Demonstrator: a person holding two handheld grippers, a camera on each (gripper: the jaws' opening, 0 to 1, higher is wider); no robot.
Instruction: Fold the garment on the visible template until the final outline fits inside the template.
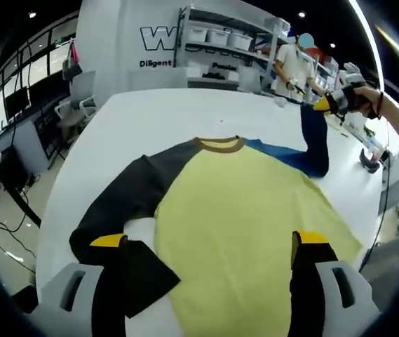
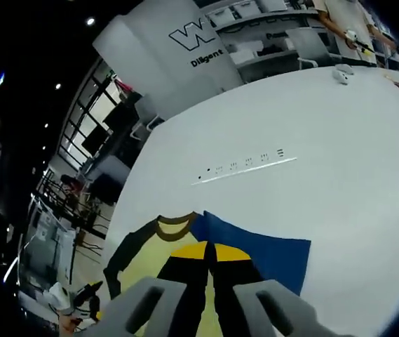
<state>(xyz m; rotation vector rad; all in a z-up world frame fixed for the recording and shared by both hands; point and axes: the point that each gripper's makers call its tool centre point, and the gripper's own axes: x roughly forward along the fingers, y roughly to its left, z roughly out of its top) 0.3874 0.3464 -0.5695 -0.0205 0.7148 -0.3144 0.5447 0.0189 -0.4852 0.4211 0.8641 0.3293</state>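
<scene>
A yellow shirt (image 1: 241,217) with a brown collar lies flat on the big white table (image 1: 150,112), its bottom hem near the front edge. The hem is cut off at the bottom of the left gripper view. The black sleeve (image 1: 125,203) bends along the table's left edge. The left gripper (image 1: 210,246) hangs above the shirt with its jaws wide apart, holding nothing. The blue sleeve (image 1: 315,137) is lifted up toward the far right corner. The right gripper (image 2: 210,254) has its jaws pressed together on the blue sleeve. A hand (image 1: 367,98) holds that gripper up high.
</scene>
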